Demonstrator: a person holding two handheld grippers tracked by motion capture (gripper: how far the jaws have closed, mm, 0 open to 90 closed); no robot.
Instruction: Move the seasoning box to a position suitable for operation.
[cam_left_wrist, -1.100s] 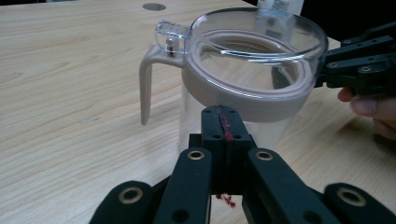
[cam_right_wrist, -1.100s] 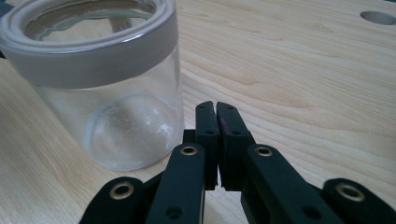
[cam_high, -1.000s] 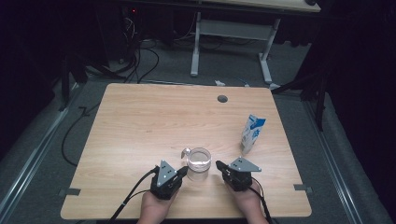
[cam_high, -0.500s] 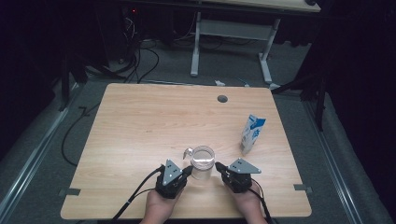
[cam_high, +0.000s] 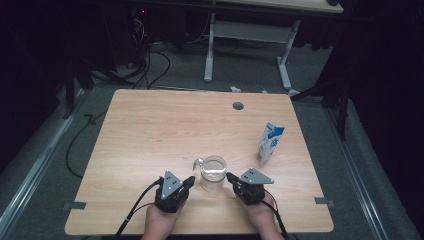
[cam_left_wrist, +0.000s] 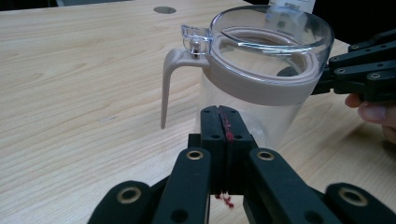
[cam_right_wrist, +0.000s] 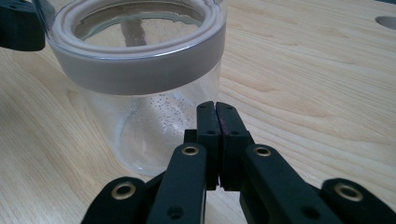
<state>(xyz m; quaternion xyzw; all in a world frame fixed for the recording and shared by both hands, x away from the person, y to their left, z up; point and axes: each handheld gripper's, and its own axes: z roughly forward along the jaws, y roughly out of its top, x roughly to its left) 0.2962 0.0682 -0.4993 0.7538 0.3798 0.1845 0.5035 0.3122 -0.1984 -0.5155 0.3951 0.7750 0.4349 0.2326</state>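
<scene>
A clear plastic jug (cam_high: 213, 173) with a beige rim band and a beige handle stands upright near the table's front edge. It is close up in the left gripper view (cam_left_wrist: 261, 79) and in the right gripper view (cam_right_wrist: 140, 84). My left gripper (cam_high: 190, 180) sits just left of it, jaws pressed together with nothing between them (cam_left_wrist: 223, 122). My right gripper (cam_high: 230, 177) sits just right of it, also shut and empty (cam_right_wrist: 215, 116). Both sets of tips point at the jug's wall from opposite sides, very near it; contact cannot be told.
A blue and white carton (cam_high: 270, 144) stands upright to the right of the jug. The wooden table (cam_high: 150, 130) has a round cable hole (cam_high: 238, 106) near its far edge. Cables trail from both grippers over the front edge.
The jug and both grippers sit slightly closer together than a second ago; the shifts are very small. The carton has not moved.
</scene>
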